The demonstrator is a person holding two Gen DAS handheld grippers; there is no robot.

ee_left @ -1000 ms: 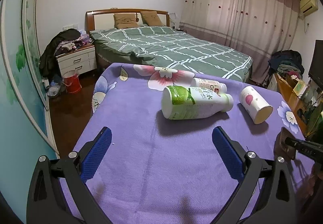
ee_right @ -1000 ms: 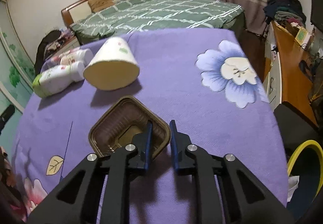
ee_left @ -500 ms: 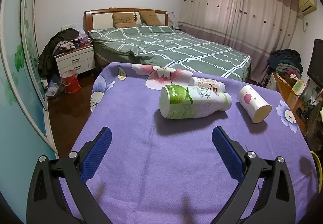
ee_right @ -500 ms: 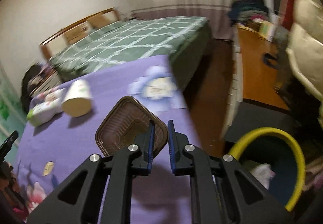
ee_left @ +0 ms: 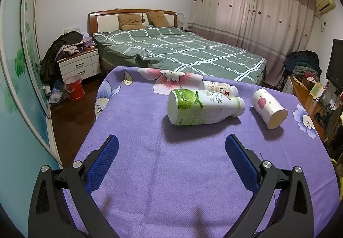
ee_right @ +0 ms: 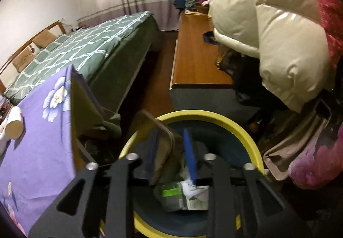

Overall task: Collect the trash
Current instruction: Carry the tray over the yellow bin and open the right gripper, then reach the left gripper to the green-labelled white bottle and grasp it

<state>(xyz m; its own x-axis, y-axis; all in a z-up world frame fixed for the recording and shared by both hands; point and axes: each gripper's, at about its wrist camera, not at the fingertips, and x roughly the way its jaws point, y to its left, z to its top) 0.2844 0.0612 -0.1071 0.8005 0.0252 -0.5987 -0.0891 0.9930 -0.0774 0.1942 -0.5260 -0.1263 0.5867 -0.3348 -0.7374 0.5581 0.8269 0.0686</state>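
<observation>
My right gripper [ee_right: 170, 134] hangs over a bin with a yellow rim [ee_right: 214, 115] that holds wrappers and paper. Its jaws are opening, and the brown plastic tray [ee_right: 163, 143] sits blurred and tilted between them, leaning on the left finger, clear of the right one. On the purple flowered cloth [ee_left: 171, 173] lie a white bottle with a green label [ee_left: 203, 107], a smaller white bottle [ee_left: 218, 88] behind it and a paper cup [ee_left: 269, 108] on its side. My left gripper [ee_left: 171, 139] stands open above the cloth, short of the bottles, with nothing in it.
The table's corner [ee_right: 72, 79] is left of the bin. A green checked bed [ee_left: 182, 53] lies beyond the table. A wooden desk [ee_right: 193, 55], a cream puffy jacket [ee_right: 268, 34] and bags [ee_right: 300, 147] crowd the bin's right side. A red bucket [ee_left: 74, 87] stands by the bedside drawers.
My right gripper has swung off the table to above the bin, carrying the brown tray, and its jaws have parted. The left gripper and the bottles have stayed put.
</observation>
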